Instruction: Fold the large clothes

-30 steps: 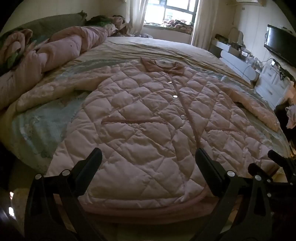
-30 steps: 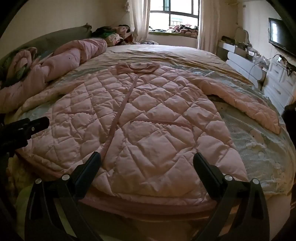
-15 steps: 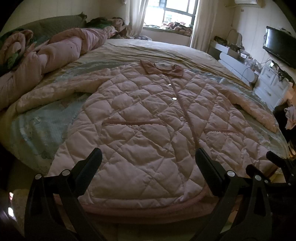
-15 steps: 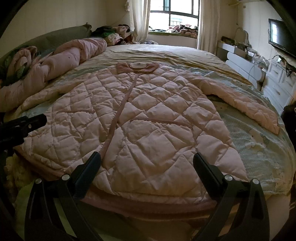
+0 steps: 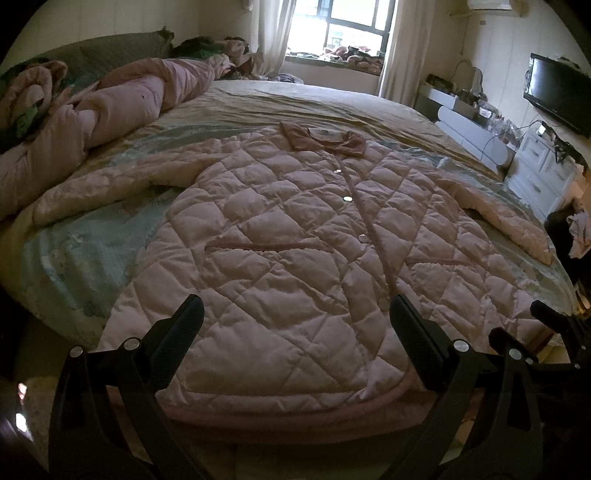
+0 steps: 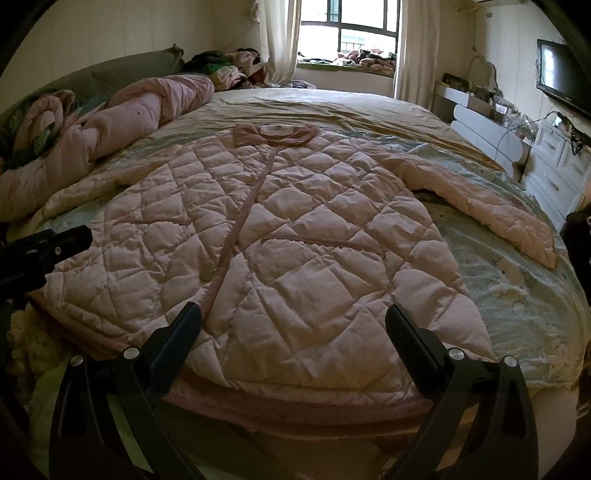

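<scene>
A large pink quilted coat (image 5: 280, 251) lies spread flat, front up, on the bed, collar (image 5: 325, 140) far, hem toward me, both sleeves out to the sides. My left gripper (image 5: 295, 325) hovers open over the hem's left half, fingers wide apart and holding nothing. The same coat (image 6: 295, 236) fills the right wrist view, where my right gripper (image 6: 295, 332) stands open above the hem's right half, empty as well. The right sleeve (image 6: 495, 214) lies out on the sheet. Each gripper's black frame shows at the edge of the other's view.
A rolled pink duvet (image 5: 110, 107) lies along the bed's left side. The bed (image 6: 517, 288) has a pale blue sheet. White drawers (image 5: 543, 177) and a wall screen (image 5: 561, 96) stand at the right. A window (image 6: 354, 29) with curtains is at the back.
Both cameras have drawn back and risen slightly, so the coat sits a little farther off. Both grippers stay open; the coat has not moved.
</scene>
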